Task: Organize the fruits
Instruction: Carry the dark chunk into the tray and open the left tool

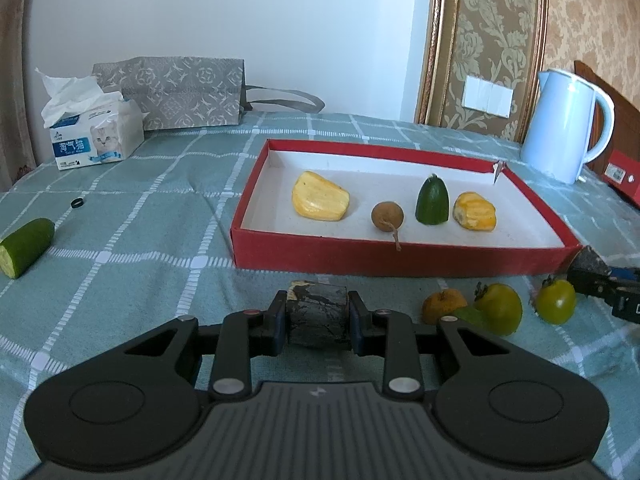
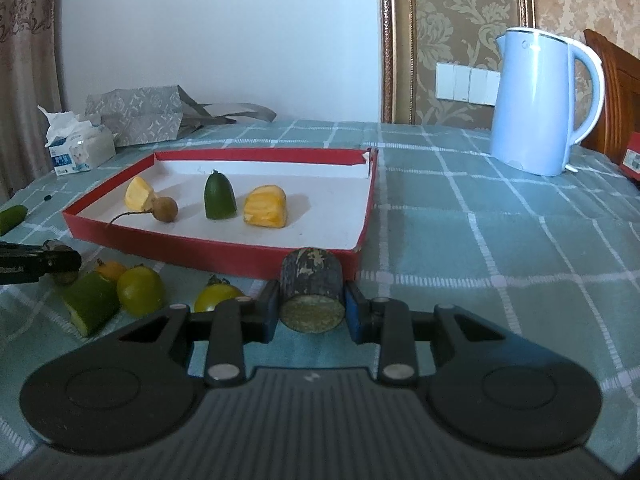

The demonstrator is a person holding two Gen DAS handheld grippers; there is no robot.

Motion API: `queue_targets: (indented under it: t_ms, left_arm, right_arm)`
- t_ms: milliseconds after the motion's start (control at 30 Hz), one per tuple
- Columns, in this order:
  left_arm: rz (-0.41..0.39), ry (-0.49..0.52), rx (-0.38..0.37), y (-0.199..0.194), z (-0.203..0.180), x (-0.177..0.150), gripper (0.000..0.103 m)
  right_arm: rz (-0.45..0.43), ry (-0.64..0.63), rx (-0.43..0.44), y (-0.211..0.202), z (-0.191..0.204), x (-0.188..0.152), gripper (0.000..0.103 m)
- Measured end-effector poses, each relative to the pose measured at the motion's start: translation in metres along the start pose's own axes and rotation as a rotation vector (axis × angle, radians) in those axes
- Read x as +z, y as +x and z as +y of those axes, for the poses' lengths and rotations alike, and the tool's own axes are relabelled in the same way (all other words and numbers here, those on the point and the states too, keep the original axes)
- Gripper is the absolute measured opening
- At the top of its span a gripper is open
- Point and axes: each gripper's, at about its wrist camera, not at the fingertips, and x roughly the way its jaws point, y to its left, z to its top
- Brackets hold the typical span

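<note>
My left gripper (image 1: 316,310) is shut on a dark, blackened fruit chunk (image 1: 316,322), low over the cloth just before the red tray (image 1: 400,258). My right gripper (image 2: 312,298) is shut on a similar dark chunk (image 2: 312,280) with a pale cut face, near the tray's (image 2: 200,250) front right corner. In the tray lie two yellow pieces (image 1: 320,200) (image 1: 475,210), a brown round fruit with a stem (image 1: 387,217) and a green cucumber tip (image 1: 432,200). On the cloth before the tray lie two green round fruits (image 1: 500,308) (image 1: 556,300) and a small orange one (image 1: 444,304).
A cut cucumber piece (image 1: 26,246) lies far left on the green checked cloth, another (image 2: 92,304) beside the loose fruits. A tissue box (image 1: 96,140) and grey bag (image 1: 176,92) stand at the back left. A pale blue kettle (image 2: 540,100) stands back right.
</note>
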Motion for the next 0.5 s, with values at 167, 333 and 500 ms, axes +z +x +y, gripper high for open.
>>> queue_targets:
  t_ms: [167, 333, 500]
  left_arm:
    - [-0.019, -0.026, 0.003, -0.005, 0.005, 0.0, 0.029]
    - [-0.039, -0.021, -0.002, -0.01, 0.003, 0.005, 0.029]
    - [-0.058, -0.015, -0.027, -0.011, 0.0, 0.023, 0.029]
  right_arm:
    - [-0.015, 0.004, -0.003, -0.003, 0.0, 0.0, 0.031]
    - [-0.018, -0.007, -0.002, -0.003, 0.001, 0.0, 0.031]
    - [-0.015, -0.011, -0.003, -0.002, 0.002, 0.0, 0.031]
